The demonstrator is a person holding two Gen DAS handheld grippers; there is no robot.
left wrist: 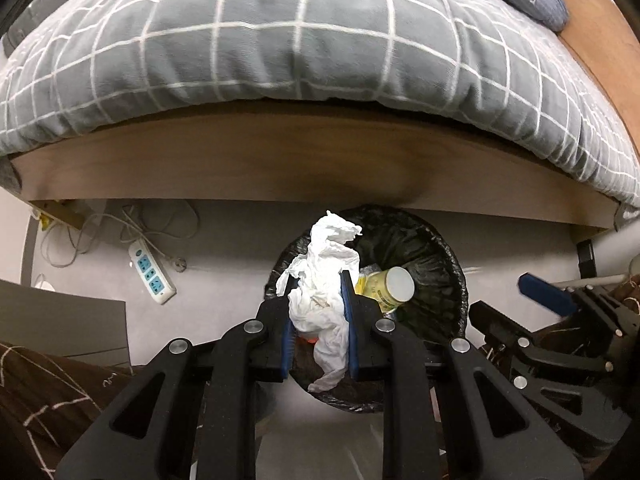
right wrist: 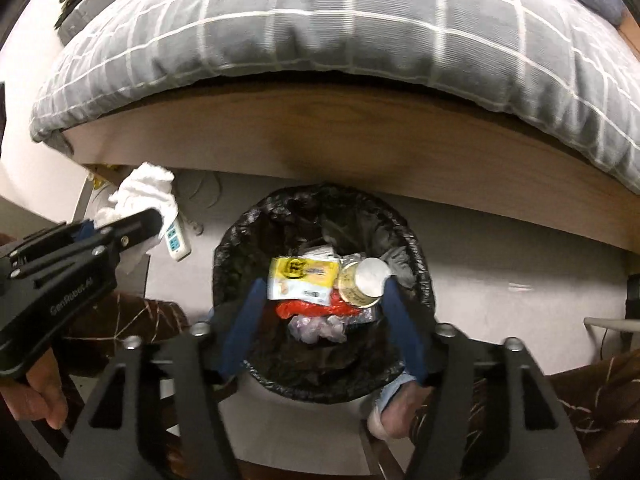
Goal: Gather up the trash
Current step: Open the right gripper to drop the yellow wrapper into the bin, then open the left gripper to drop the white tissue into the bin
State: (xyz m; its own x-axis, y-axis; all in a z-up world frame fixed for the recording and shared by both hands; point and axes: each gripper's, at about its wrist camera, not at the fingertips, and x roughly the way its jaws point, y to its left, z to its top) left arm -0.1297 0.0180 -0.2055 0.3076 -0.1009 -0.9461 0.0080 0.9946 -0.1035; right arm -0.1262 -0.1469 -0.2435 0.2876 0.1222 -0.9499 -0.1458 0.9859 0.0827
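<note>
My left gripper [left wrist: 318, 280] is shut on a crumpled white tissue [left wrist: 326, 276] and holds it above the near left rim of a round bin lined with a black bag [left wrist: 440, 252]. In the right wrist view the tissue [right wrist: 140, 192] and left gripper [right wrist: 120, 232] show at the left, beside the bin [right wrist: 240, 240]. My right gripper [right wrist: 324, 284] is open and empty right above the bin. Inside lie a yellow wrapper [right wrist: 302, 274], a yellow cup [right wrist: 362, 282], a red wrapper [right wrist: 308, 309] and more scraps.
The bin stands on a grey floor against a wooden bed frame [left wrist: 304, 164] under a grey checked quilt [left wrist: 280, 40]. A white power strip [left wrist: 152, 272] with cables lies on the floor at the left. Brown patterned fabric [left wrist: 44, 392] is at the near corners.
</note>
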